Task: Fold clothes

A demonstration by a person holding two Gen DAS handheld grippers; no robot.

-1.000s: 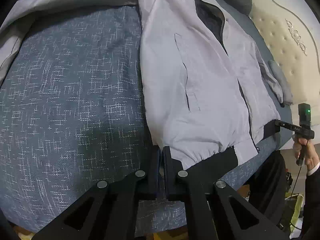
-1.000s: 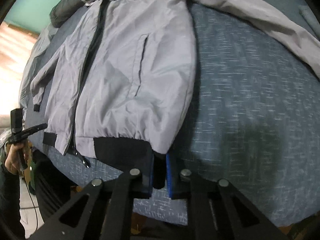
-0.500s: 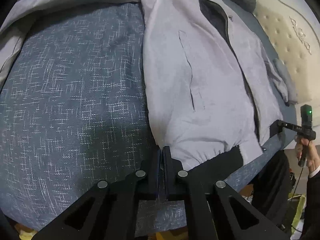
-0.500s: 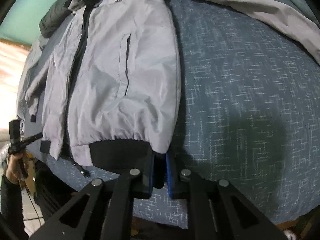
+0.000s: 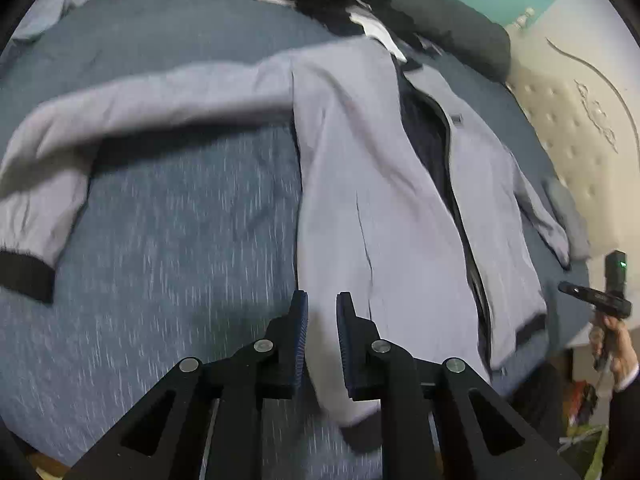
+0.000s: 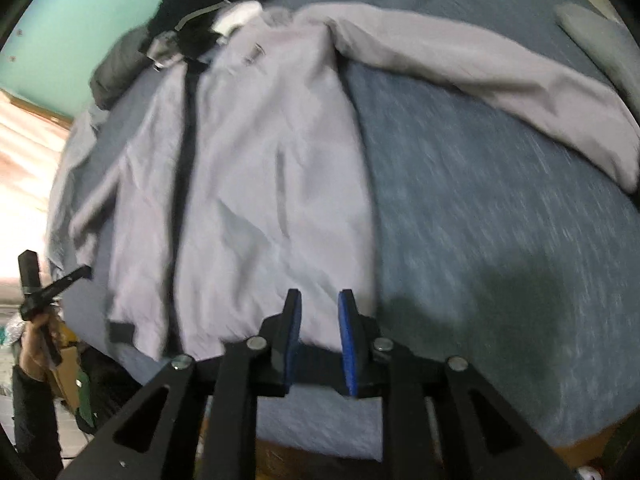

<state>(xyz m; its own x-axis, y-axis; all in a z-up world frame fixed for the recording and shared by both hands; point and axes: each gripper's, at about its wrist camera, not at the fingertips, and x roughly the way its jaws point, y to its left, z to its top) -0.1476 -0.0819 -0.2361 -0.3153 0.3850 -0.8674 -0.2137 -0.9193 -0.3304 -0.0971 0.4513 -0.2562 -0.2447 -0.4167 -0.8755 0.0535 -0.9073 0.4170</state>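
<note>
A grey jacket [image 5: 384,216] lies flat on the bed [image 5: 180,240]. Both grippers, left [image 5: 322,308] and right [image 6: 319,306], have just been opening; jaws narrowly apart, gripping nothing.

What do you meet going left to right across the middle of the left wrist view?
Black ribbed cuff → outstretched grey jacket sleeve → blue-grey flecked bedspread → grey jacket front panel → dark open zipper strip → cream tufted headboard.
</note>
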